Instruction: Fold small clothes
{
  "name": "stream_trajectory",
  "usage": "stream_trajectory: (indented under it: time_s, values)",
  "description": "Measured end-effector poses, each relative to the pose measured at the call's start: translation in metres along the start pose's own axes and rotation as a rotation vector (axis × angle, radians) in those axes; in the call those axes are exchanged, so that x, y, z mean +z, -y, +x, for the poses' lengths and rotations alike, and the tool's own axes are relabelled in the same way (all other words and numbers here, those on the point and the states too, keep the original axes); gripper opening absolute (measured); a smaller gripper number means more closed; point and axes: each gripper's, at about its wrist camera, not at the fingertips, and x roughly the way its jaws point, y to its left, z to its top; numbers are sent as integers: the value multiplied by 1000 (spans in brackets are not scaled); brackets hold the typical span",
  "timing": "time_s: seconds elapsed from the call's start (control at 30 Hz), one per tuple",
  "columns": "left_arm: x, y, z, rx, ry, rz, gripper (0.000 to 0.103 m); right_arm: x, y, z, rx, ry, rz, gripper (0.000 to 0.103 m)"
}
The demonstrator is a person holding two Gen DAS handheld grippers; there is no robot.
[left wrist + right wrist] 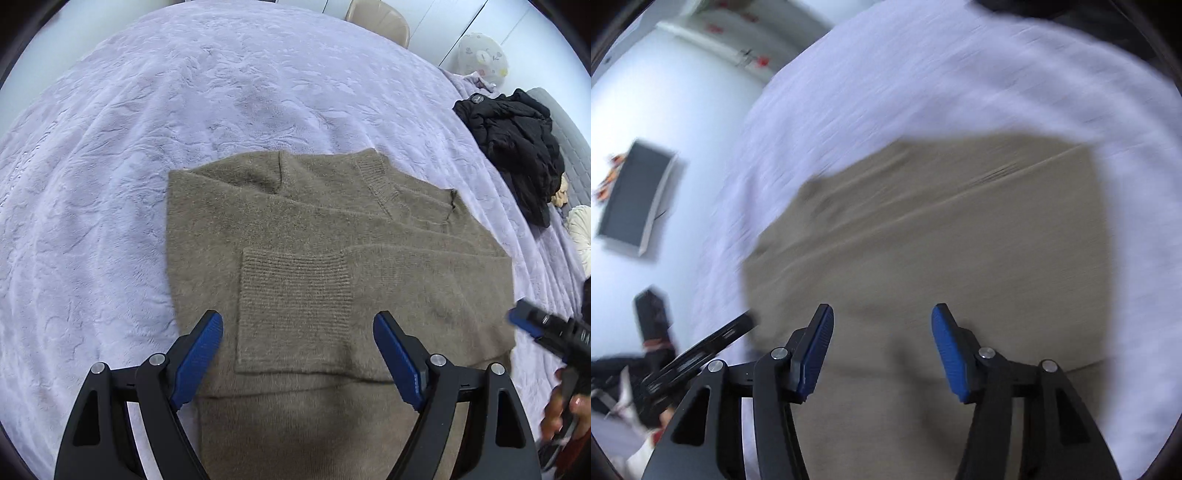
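Observation:
A taupe knitted sweater (314,229) lies flat on the lavender blanket (147,129), partly folded, with a sleeve laid across its body and the ribbed cuff (295,295) on top. My left gripper (297,332) hovers over the cuff, open, nothing between its blue pads. The right wrist view is blurred by motion. It shows the same sweater (942,240) below my right gripper (882,325), which is open and holds nothing. In the left wrist view the right gripper (524,323) comes in at the right edge beside the sweater, with a hand behind it.
A black jacket (517,147) is heaped at the right of the bed, with a cream item (580,229) below it. A patterned pillow (480,55) and a beige chair (380,18) stand beyond. A dark flat screen (635,199) lies on the floor left of the bed.

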Motion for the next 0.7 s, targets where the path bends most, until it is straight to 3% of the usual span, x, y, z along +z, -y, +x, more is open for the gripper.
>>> stream_trajectory:
  time_s: [0.03,0.1,0.2,0.27,0.3,0.33,0.43,0.53,0.57,0.63,0.7]
  values:
    - [0,0,5,7,-10,-3,85,9,27,-11,-43,34,55,60]
    - [-1,-2,15,26,-33,-13,85,15,82,-26,-49,76,207,60]
    - [-3,3,19,58,-42,4,85,17,149,-13,-11,28,405,60]
    - [-3,10,18,68,-36,26,85,10,160,4,112,-37,456,43]
    - [-4,13,18,70,-33,37,85,10,156,8,150,-55,427,26]
    - [-4,16,20,68,-32,46,85,11,150,9,143,-54,384,20]
    - [-8,19,31,89,-37,69,85,17,154,15,34,-53,322,18]
    - [-12,19,38,94,-34,74,86,19,156,14,25,-43,316,18]
    - [-12,18,38,86,-41,68,88,19,150,11,-2,-36,285,22]
    - [-9,17,40,77,-70,63,88,19,139,9,-54,-42,245,42]
    - [-5,16,34,62,-90,56,88,18,126,-1,-77,-39,218,49]
